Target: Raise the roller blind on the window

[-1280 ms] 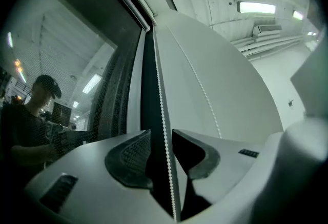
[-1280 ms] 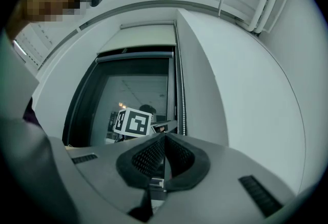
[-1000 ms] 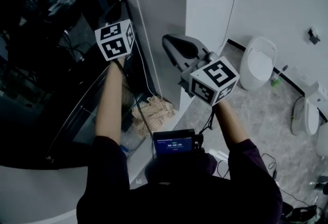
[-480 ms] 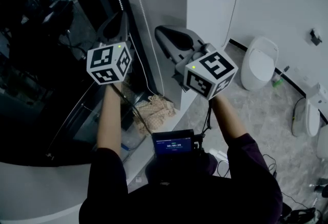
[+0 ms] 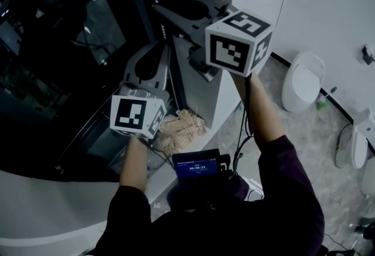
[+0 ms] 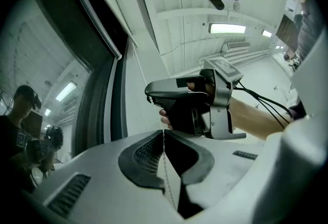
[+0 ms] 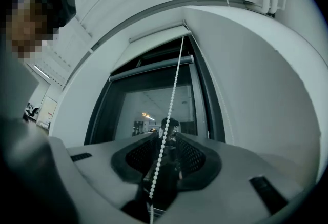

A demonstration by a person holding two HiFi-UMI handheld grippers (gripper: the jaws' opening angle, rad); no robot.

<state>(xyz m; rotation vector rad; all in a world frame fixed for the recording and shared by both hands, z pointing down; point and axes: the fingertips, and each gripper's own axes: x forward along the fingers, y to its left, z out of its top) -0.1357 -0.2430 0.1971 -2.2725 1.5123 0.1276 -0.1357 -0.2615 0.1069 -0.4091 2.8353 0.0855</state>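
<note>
Since the earlier frame the two grippers have swapped heights. The left gripper (image 5: 166, 48), then the upper one, has come down beside the window frame, and the right gripper (image 5: 167, 14) has gone up above it, with its marker cube now at the top of the head view. The right jaws have just been opening. In the right gripper view they stand apart with the bead chain (image 7: 171, 95) running up between them, and the pads do not press on it. The left jaws are closed together. In the left gripper view the same chain passes through the seam where they meet, so the left gripper is clamped on it. That view also shows the right gripper ahead and higher, gripped by the person's hand (image 6: 165, 115), with cables trailing from its body. The chain climbs from the right jaws to the top corner of the window (image 7: 154, 105). The roller blind (image 7: 154, 67) is already high, its bottom bar hanging a short way under the housing, with dark glass showing below it. The glass reflects a person and some ceiling lights. On the floor to the right stand white toilets (image 5: 302, 82). A small lit screen (image 5: 196, 167) sits at the person's chest.
</note>
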